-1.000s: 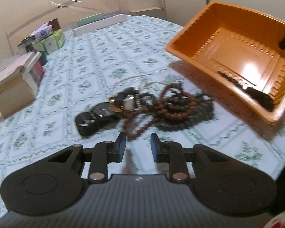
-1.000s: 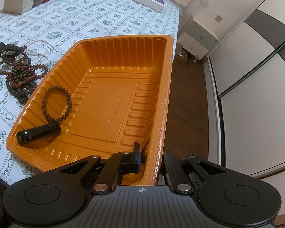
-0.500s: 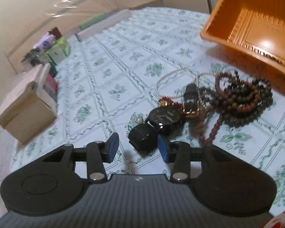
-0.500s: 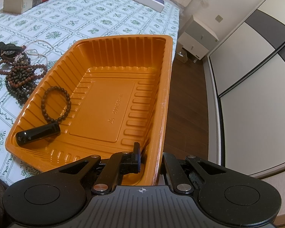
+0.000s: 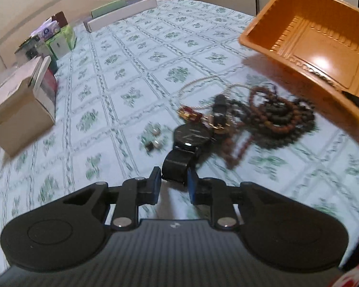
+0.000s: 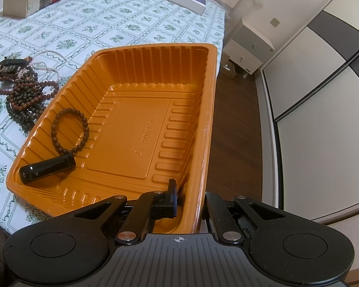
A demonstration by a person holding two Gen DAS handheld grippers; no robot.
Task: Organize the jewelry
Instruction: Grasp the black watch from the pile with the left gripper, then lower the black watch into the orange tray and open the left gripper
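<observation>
A black wristwatch (image 5: 190,137) lies on the patterned tablecloth beside a tangle of brown bead strands (image 5: 277,114) and a pearl strand (image 5: 198,83). My left gripper (image 5: 172,183) is open, its fingers on either side of the watch's black strap (image 5: 177,165). My right gripper (image 6: 190,199) is shut on the near wall of the orange tray (image 6: 203,143) and holds it tilted over the table edge. In the tray lie a dark bead bracelet (image 6: 69,131) and a black cylinder (image 6: 46,169). The bead pile (image 6: 24,93) also shows in the right wrist view.
Small earrings (image 5: 154,141) lie left of the watch. Stacked books and boxes (image 5: 21,100) stand at the table's left; long flat boxes (image 5: 122,13) lie at the far edge. Right of the table are a wooden floor (image 6: 237,124) and wardrobe doors.
My left gripper has swung left from the beads to the watch and moved forward until the strap sits between its fingers. The right gripper and tray have barely moved.
</observation>
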